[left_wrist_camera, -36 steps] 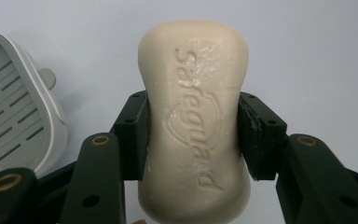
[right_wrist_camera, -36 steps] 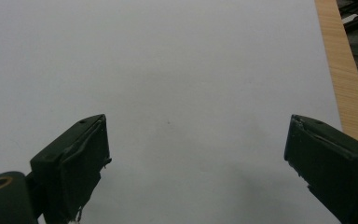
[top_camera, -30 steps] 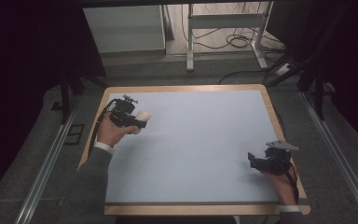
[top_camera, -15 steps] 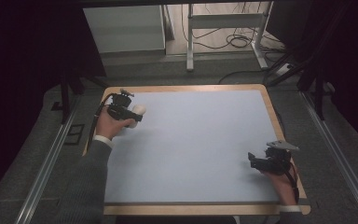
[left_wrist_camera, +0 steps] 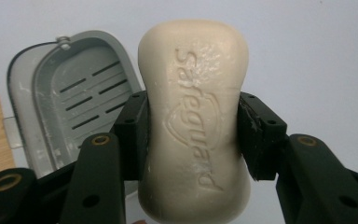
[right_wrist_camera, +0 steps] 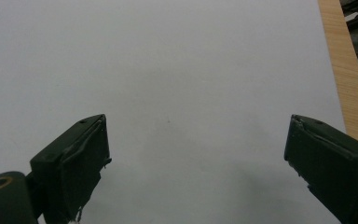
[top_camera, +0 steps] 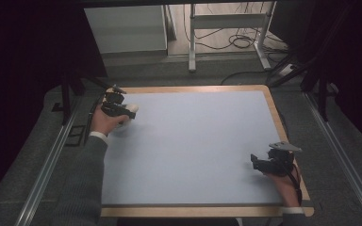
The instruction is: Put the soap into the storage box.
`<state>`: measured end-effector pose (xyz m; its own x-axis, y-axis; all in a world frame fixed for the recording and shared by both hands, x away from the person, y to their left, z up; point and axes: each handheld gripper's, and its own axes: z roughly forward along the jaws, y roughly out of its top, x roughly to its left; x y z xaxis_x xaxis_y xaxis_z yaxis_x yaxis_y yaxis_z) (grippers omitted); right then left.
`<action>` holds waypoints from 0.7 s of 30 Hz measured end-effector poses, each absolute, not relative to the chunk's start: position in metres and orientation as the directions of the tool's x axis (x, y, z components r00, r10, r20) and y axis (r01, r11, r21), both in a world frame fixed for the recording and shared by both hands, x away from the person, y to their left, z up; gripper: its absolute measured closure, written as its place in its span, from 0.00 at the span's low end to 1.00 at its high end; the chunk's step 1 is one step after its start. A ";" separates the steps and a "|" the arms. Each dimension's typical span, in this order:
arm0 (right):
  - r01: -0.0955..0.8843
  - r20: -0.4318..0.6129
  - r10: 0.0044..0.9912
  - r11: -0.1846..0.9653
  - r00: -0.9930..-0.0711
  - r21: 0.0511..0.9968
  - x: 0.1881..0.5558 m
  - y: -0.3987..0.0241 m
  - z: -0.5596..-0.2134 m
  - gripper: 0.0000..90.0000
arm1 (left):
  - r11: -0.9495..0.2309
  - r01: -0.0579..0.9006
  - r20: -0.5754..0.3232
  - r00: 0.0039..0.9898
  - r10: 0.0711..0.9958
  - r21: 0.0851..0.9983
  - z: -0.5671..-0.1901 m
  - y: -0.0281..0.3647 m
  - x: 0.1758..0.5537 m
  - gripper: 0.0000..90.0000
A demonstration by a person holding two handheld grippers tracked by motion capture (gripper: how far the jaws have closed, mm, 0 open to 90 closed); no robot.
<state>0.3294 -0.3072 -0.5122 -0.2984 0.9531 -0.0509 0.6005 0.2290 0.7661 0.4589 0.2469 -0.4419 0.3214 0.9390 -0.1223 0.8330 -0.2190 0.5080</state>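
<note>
A pale blue tabletop (top_camera: 193,146) with a wooden edge is lying under cables (top_camera: 235,42) trailing across the floor behind.

The soap bar (left_wrist_camera: 193,126) sits between the left gripper's (top_camera: 118,107) jaws at the table's (top_camera: 198,141) far left; the soap dish (left_wrist_camera: 70,98) lies just behind. The right gripper (top_camera: 272,161) is near right.
</note>
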 end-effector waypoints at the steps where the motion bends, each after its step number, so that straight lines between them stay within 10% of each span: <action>1: 0.600 -0.053 0.954 0.229 -0.296 0.767 0.329 -0.307 -0.512 0.07 | -0.217 0.838 -0.106 0.308 0.945 0.500 -0.443 0.249 0.462 0.55; 21: 0.606 -0.040 0.955 0.219 -0.294 0.765 0.330 -0.310 -0.513 0.07 | -0.120 0.875 -0.129 0.202 0.971 0.470 -0.465 0.279 0.484 0.55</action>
